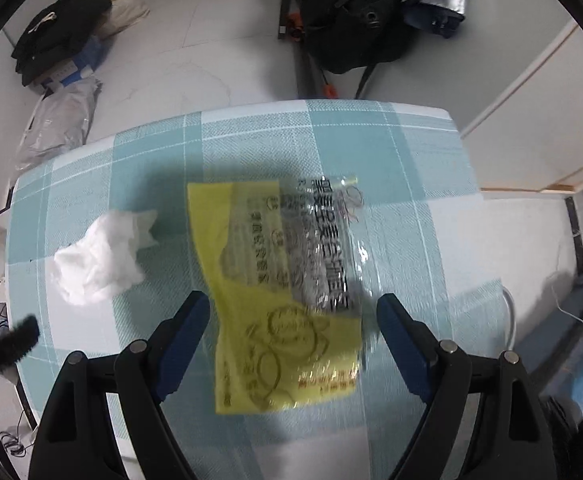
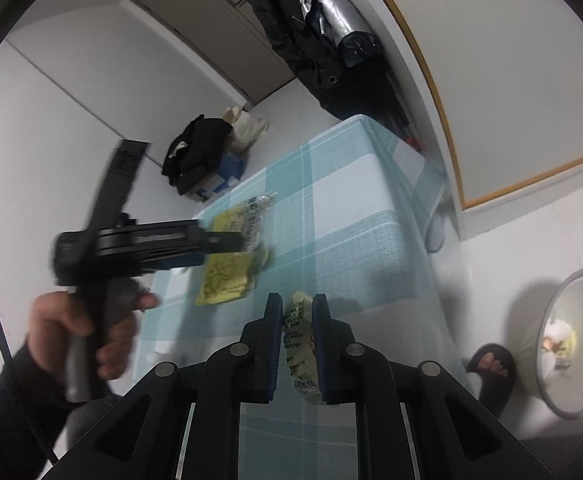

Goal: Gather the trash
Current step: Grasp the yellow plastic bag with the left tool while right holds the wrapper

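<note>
From the left wrist camera, the left gripper (image 1: 293, 306) hangs over the table with its 2 blue-padded fingers (image 1: 185, 340) spread wide and nothing between the pads. Below them a yellow wrapper (image 1: 275, 320) with a clear printed end lies flat on the teal-and-white checked tablecloth (image 1: 411, 168); dark characters and a red line run across it, but blur leaves them unreadable. A crumpled white tissue (image 1: 99, 256) lies on the cloth left of the wrapper, apart from it. Past the table edge the pale floor holds a black bag (image 1: 355, 12) and a pile of dark clothes (image 1: 59, 24).

From the right wrist camera, the right gripper (image 2: 297, 350) is nearly closed, pinching a small yellowish printed packet (image 2: 297, 344); its small print is too fine to read. The same yellow wrapper (image 2: 223, 276) lies on the tablecloth (image 2: 351, 220), partly hidden by the left gripper (image 2: 235, 242), which a hand (image 2: 83, 332) in a dark sleeve holds above it. On the floor at right, a round grey bin (image 2: 547, 360) holds some scraps, beside a foot in a dark slipper (image 2: 491, 364).
</note>
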A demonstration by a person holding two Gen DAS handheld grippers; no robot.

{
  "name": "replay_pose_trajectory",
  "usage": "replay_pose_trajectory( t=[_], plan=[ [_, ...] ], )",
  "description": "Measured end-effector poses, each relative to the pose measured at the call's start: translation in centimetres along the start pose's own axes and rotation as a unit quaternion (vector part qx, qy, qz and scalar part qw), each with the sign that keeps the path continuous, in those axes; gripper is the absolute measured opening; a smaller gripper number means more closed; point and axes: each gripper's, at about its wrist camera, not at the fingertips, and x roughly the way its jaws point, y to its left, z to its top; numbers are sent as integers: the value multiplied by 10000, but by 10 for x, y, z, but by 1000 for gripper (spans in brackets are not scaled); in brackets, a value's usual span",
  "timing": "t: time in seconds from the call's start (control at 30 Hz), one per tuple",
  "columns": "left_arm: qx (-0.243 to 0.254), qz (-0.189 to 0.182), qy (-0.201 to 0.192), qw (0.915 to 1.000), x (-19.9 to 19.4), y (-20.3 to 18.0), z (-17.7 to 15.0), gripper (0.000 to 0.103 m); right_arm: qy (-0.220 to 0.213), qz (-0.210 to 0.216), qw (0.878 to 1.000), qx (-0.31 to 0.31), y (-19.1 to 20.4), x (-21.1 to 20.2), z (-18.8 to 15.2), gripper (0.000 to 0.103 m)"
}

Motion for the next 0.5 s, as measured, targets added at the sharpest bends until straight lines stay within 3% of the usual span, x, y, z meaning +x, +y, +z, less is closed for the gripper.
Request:
replay_pose_trajectory(
  t=[0.1, 0.2, 0.5],
  plan=[
    [-108, 62, 239, 9996, 9, -2, 3, 83, -2, 96, 9999, -53, 3, 0, 1, 14],
    [-146, 136, 215, 9996, 8, -3, 4, 83, -18, 138, 9999, -60, 5, -2, 0, 14],
    [117, 418, 385, 9983, 14, -16, 6, 97, -29, 182, 9998, 63, 1, -1, 1, 14]
  ],
)
